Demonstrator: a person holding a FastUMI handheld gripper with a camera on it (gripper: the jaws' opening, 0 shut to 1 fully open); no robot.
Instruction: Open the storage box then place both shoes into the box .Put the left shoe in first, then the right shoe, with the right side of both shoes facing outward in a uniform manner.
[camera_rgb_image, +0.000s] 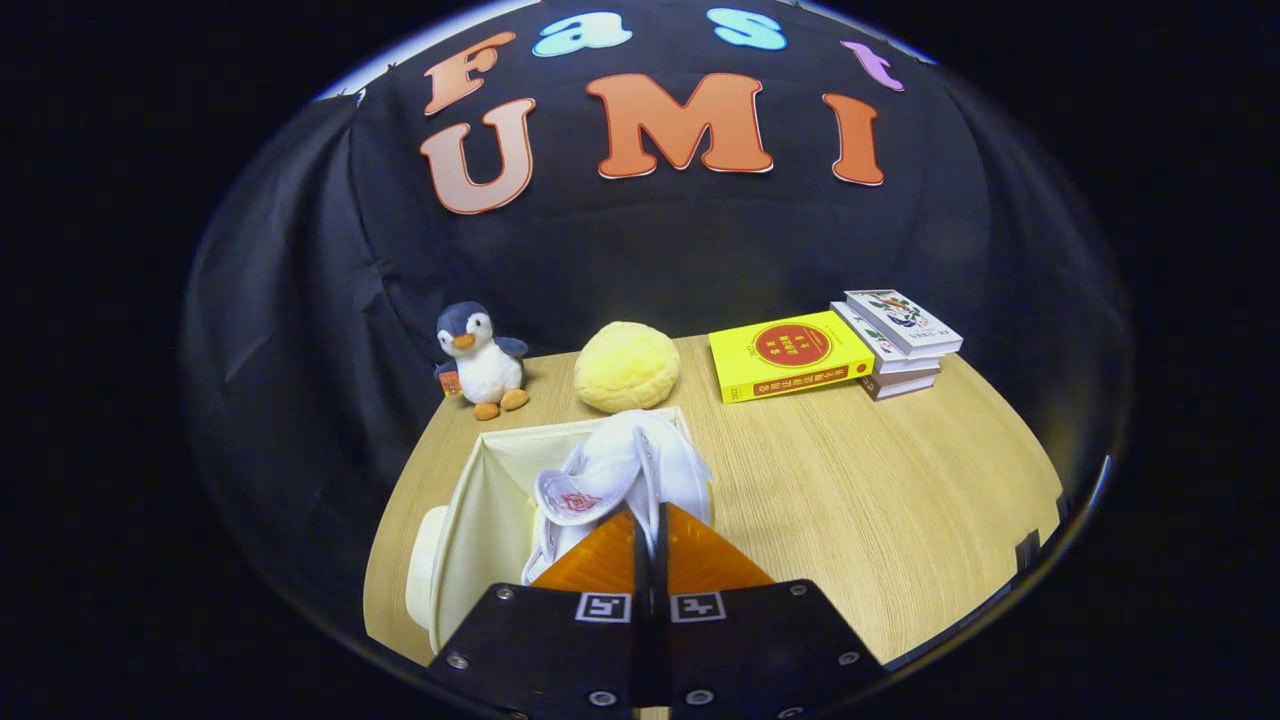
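Wooden table (880, 500); fingers (648, 530) pinch white shoe (630, 470) over storage box (490, 510).

One white shoe (625, 465), one storage box (490, 510), one penguin (480, 360), one yellow cushion (627, 367), three books (840, 350).

A yellow round cushion (627, 366) sits on the surface (880, 490); a toy penguin (480, 358) to its left, stacked books (850, 345) right.

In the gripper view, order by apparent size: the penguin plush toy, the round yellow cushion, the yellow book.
1. Yellow book, largest.
2. Round yellow cushion.
3. Penguin plush toy, though close to the cushion.
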